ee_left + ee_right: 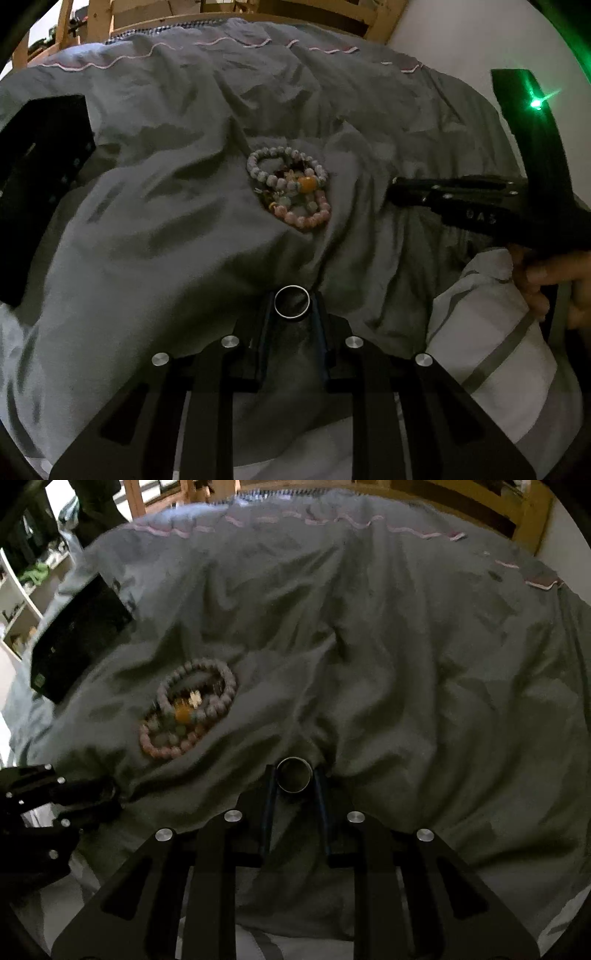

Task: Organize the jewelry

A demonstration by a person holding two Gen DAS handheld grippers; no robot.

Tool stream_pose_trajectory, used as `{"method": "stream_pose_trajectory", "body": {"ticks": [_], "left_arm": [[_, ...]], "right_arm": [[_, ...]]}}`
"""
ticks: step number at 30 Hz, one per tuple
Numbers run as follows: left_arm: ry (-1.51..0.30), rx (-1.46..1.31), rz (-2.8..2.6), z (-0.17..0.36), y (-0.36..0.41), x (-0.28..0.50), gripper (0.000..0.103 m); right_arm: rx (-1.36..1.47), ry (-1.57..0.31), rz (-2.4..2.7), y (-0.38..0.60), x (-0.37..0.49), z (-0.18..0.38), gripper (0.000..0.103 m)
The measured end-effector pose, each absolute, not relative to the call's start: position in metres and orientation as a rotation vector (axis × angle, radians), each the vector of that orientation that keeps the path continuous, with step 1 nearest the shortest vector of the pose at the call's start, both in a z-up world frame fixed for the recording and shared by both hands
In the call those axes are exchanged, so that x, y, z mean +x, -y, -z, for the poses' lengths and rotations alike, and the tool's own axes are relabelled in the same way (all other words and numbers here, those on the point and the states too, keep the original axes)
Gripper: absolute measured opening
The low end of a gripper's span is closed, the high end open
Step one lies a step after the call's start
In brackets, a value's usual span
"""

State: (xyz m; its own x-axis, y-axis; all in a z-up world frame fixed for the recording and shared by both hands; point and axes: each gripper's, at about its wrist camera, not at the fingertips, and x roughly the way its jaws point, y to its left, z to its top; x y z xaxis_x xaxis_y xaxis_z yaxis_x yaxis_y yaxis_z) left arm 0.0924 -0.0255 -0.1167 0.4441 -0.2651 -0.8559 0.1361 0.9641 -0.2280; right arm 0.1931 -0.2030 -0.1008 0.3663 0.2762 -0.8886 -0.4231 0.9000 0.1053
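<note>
A pile of beaded bracelets (290, 184) in white, pink and amber lies on the grey duvet (166, 221); it also shows in the right wrist view (188, 712). My left gripper (292, 302) is shut on a thin silver ring (291, 316) held above the duvet, short of the pile. My right gripper (294, 775) is shut on a wider silver ring (294, 788), to the right of the pile. The right gripper also shows from the side in the left wrist view (395, 190), right of the bracelets.
A black box (37, 184) lies at the left on the duvet, also in the right wrist view (77, 638). A wooden bed frame (236, 14) runs along the far edge. A white striped pillow (491, 332) lies at the near right.
</note>
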Motion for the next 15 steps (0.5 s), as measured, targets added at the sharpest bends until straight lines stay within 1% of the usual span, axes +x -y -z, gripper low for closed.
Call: {"method": "stream_pose_trajectory", "body": {"ticks": [15], "left_arm": [[-1.019, -0.107, 0.2, 0.082, 0.018, 0.079, 0.02]], "right_arm": [[-0.177, -0.967, -0.415, 0.201, 0.178, 0.067, 0.021]]}}
